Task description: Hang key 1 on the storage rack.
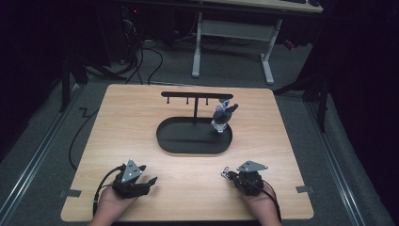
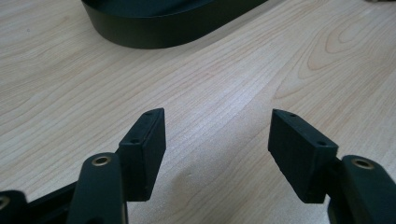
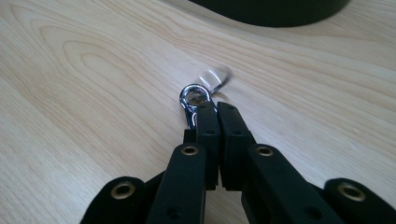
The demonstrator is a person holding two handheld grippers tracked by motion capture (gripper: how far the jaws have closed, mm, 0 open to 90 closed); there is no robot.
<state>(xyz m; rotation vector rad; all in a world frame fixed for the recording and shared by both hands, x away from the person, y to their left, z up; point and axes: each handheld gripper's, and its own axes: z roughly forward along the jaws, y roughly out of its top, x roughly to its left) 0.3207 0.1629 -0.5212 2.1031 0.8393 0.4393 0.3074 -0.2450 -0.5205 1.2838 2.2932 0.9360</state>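
The right gripper's [image 3: 217,109] fingers [image 3: 208,128] are pressed together on a small metal clip [image 3: 192,100], pinching only its lower end, so the ring of the clip and a thin, blurred key ring [image 3: 215,77] stick out past the tips just above the table [image 3: 84,70]. The left gripper [image 2: 217,140] has its jaws wide apart with nothing between them, held low over bare wood near the front edge. In the high view the right gripper [image 1: 230,175] sits at the front right of the table, the clip [image 1: 226,172] poking out toward the stand [image 1: 195,101], whose crossbar has several free pegs and one keychain [image 1: 223,117] already hanging at its right end over the oval tray [image 1: 169,141]. The likely job is to hang this clip on a peg too. The risk lies in the shallow grip: with so little metal between the pads, the clip could twist or slip out on the way up. The loose ring may swing and miss the peg, or snag the hanging keychain. A bump on the crossbar could also tip the stand.
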